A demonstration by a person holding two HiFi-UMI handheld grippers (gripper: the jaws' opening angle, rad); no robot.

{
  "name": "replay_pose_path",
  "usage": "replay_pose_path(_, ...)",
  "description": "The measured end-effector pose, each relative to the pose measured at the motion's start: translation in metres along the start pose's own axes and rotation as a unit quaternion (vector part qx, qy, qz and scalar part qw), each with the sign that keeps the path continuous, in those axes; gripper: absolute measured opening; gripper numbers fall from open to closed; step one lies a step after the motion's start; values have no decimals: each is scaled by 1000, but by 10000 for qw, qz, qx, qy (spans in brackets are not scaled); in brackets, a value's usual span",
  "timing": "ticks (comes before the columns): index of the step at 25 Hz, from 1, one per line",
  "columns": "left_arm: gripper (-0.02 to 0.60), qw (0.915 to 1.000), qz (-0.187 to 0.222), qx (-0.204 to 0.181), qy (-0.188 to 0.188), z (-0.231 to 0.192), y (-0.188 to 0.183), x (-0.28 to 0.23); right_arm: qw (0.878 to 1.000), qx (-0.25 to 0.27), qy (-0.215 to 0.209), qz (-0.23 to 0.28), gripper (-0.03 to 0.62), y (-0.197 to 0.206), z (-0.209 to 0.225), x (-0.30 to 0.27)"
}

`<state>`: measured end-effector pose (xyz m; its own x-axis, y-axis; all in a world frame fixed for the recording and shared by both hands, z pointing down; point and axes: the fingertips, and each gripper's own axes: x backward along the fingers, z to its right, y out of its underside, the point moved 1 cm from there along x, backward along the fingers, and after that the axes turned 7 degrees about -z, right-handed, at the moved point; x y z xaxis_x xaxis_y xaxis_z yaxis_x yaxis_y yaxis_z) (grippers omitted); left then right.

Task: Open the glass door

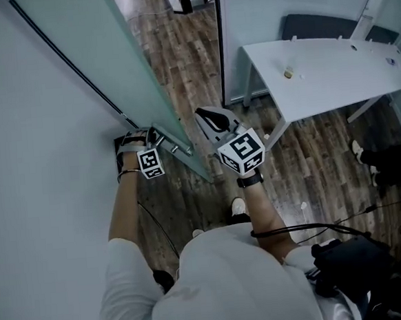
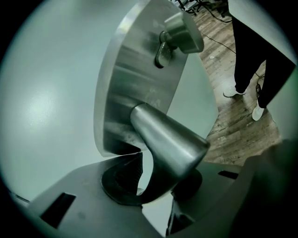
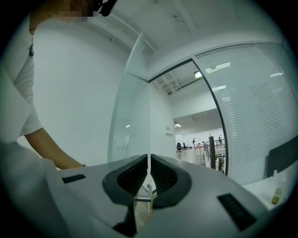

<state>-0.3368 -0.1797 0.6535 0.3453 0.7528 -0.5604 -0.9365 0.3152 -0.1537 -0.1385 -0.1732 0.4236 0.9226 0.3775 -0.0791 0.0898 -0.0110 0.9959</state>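
Note:
The frosted glass door (image 1: 109,52) stands swung inward, its free edge pointing at me. Its steel lever handle (image 1: 179,149) sits low on that edge. My left gripper (image 1: 159,140) reaches it from the left. In the left gripper view the handle (image 2: 167,139) runs out of a steel plate (image 2: 135,74) and down between the jaws of the left gripper (image 2: 156,183). A gap shows beside the left pad (image 2: 125,172), so the gripper is open around the handle. A thumb-turn lock (image 2: 179,37) sits above. My right gripper (image 1: 205,114) (image 3: 149,179) is shut and empty, level, facing the door's edge (image 3: 148,121).
A white table (image 1: 331,69) with a small bottle (image 1: 288,71) stands to the right, a dark chair (image 1: 321,25) behind it. A glass partition with blinds (image 3: 251,107) flanks the doorway. A person's legs (image 2: 260,56) stand on the wooden floor. A black bag and cables (image 1: 347,262) lie behind me.

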Motion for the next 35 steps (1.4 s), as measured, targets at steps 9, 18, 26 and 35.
replay_pose_path(9, 115, 9979, -114, 612, -151, 35, 72, 48, 9813, 950, -1273, -1086, 29, 33, -86, -44)
replay_pose_path(18, 219, 9930, -910, 749, -33, 74, 167, 89, 9307, 2281, -2306, -1691, 103, 94, -194, -107)
replay_pose_path(26, 279, 9280, -1449, 3433, 12, 122, 291, 167, 8737, 3569, -2335, -2341, 103, 143, -280, -167)
replay_pose_path(35, 234, 6701, -971, 7303, -905, 209, 349, 287, 8411, 3902, -2831, -2451, 103, 147, -361, -210)
